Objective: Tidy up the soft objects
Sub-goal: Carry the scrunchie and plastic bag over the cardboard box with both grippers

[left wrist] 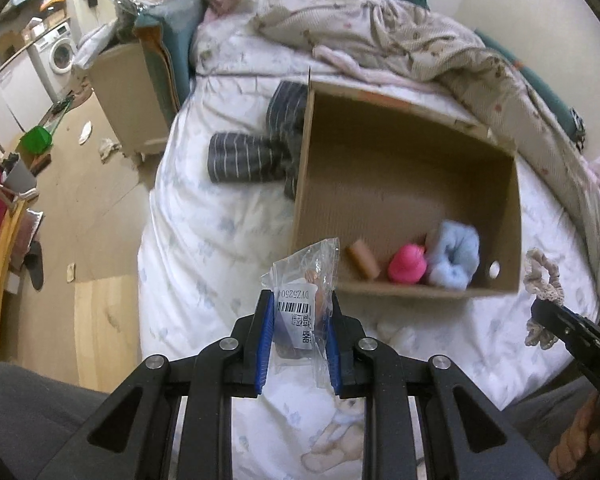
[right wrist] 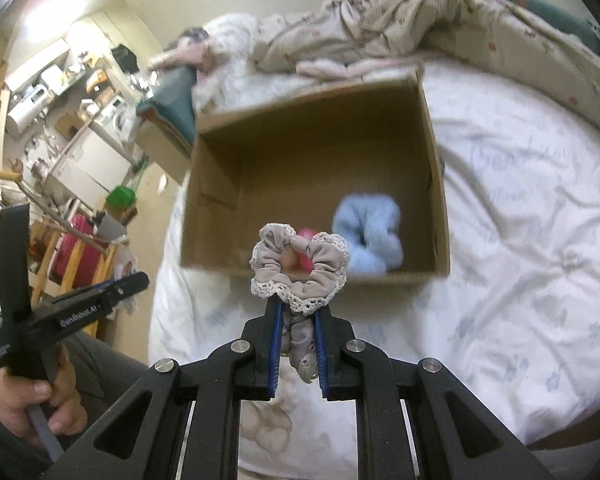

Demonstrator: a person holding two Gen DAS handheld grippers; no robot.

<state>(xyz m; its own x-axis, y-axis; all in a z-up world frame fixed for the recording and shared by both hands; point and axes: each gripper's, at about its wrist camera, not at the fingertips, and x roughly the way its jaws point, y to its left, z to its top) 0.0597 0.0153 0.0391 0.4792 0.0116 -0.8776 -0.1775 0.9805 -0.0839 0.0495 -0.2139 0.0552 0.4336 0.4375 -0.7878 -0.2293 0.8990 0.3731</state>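
An open cardboard box lies on the white bed; it also shows in the right wrist view. Inside it lie a tan block, a pink rubber duck and a fluffy light blue scrunchie, which also shows in the right wrist view. My left gripper is shut on a clear plastic bag with a barcode label, held just before the box's near wall. My right gripper is shut on a beige lace-edged scrunchie, held at the box's near edge.
A grey striped garment lies on the bed left of the box. A rumpled floral quilt lies behind the box. A small plush toy lies on the sheet under my left gripper. Floor and furniture are off the bed's left side.
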